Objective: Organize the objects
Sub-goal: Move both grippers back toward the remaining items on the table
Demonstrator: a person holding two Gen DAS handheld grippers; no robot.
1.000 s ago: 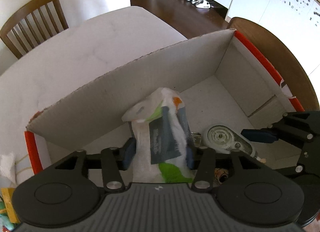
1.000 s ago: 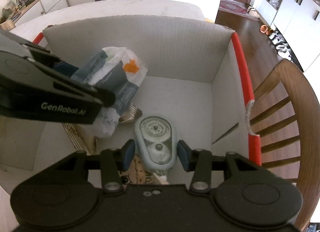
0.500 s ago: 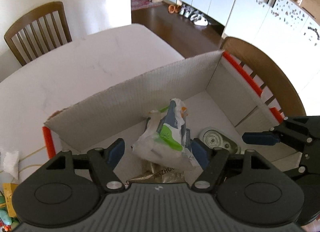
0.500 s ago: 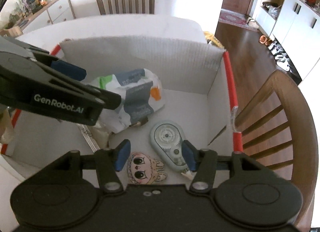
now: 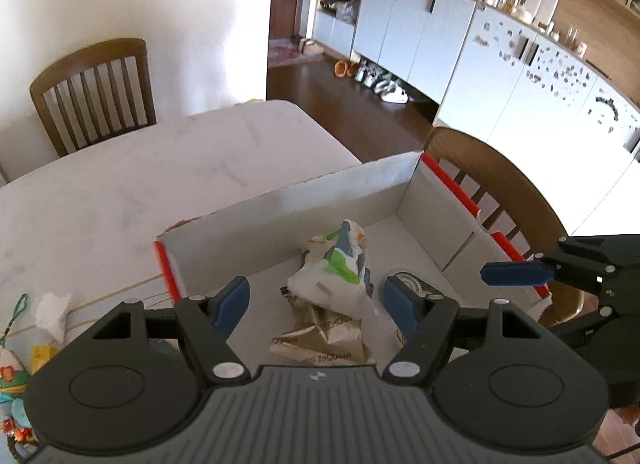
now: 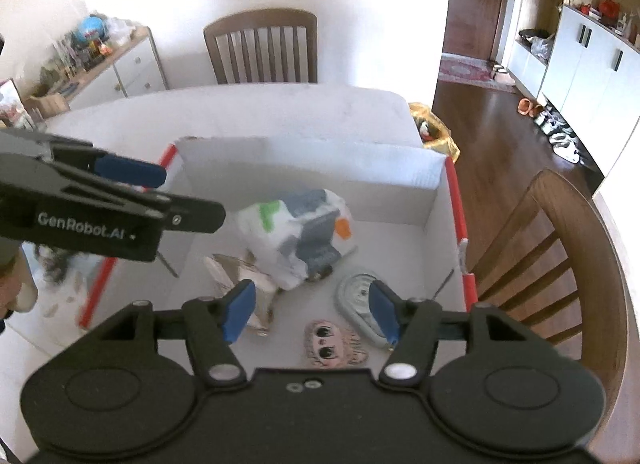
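A white cardboard box [image 5: 340, 191] with red edges stands on the table. In it lie a white plastic bag [image 5: 336, 276] [image 6: 296, 236] printed green, grey and orange, a grey correction-tape dispenser [image 5: 408, 280] [image 6: 356, 296], a crumpled brownish wrapper [image 5: 320, 336] [image 6: 240, 272] and a cartoon-face figure [image 6: 332, 348]. My left gripper [image 5: 316, 300] hangs open above the bag, touching nothing. My right gripper [image 6: 312, 310] hovers above the dispenser, its jaws opening and empty. Each gripper shows in the other's view: the right gripper [image 5: 516, 274], the left gripper [image 6: 128, 171].
The box sits near the white table's [image 5: 120, 191] right edge. Wooden chairs stand at the far side [image 6: 260, 47] and beside the box [image 6: 560, 264]. A tissue [image 5: 52, 312] and small colourful items [image 5: 12, 384] lie left of the box. A yellow bag [image 6: 438, 131] sits beyond the table corner.
Both grippers rose out of the box and widened. The left let go of the bag, which slumped onto the box floor. The right let go of the tape dispenser.
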